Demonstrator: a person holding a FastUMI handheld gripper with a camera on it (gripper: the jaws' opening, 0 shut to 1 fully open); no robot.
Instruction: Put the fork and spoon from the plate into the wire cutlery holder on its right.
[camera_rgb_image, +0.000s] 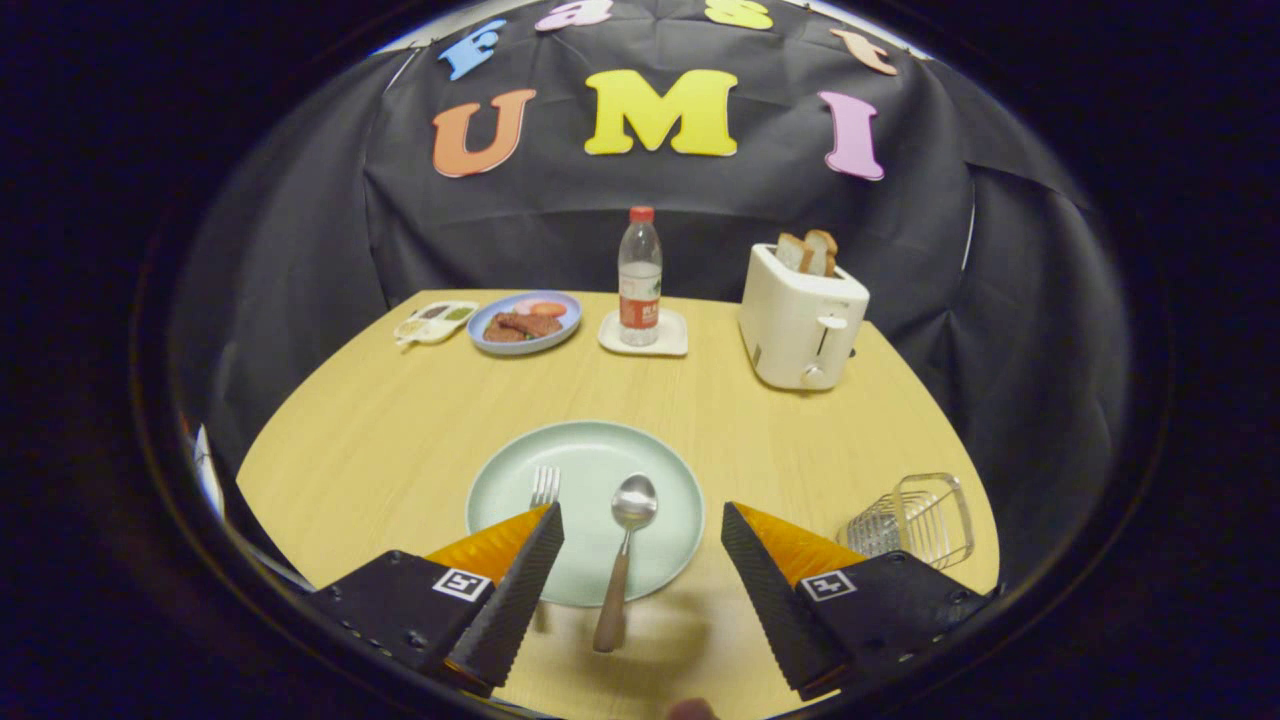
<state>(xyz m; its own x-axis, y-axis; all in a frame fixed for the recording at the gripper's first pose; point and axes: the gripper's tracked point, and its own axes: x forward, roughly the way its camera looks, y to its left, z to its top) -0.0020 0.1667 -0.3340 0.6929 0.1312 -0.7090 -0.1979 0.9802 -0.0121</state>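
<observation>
A pale green plate (590, 450) lies on the wooden table just ahead of my fingers. A spoon (626, 550) with a metal bowl and a brown handle lies on it, the handle sticking out over the plate's near rim, between my two fingers. To its left the tines of a fork (544, 486) show, while my left finger hides its handle. The wire cutlery holder (912, 520) stands to the right of the plate, beyond my right finger. My gripper (640, 520) hovers open above the plate's near edge, holding nothing.
At the back of the table stand a white toaster (800, 318) with bread slices, a water bottle (639, 278) on a white coaster, a blue plate of food (524, 322) and a small sauce dish (435, 322). Black cloth walls surround the table (380, 430).
</observation>
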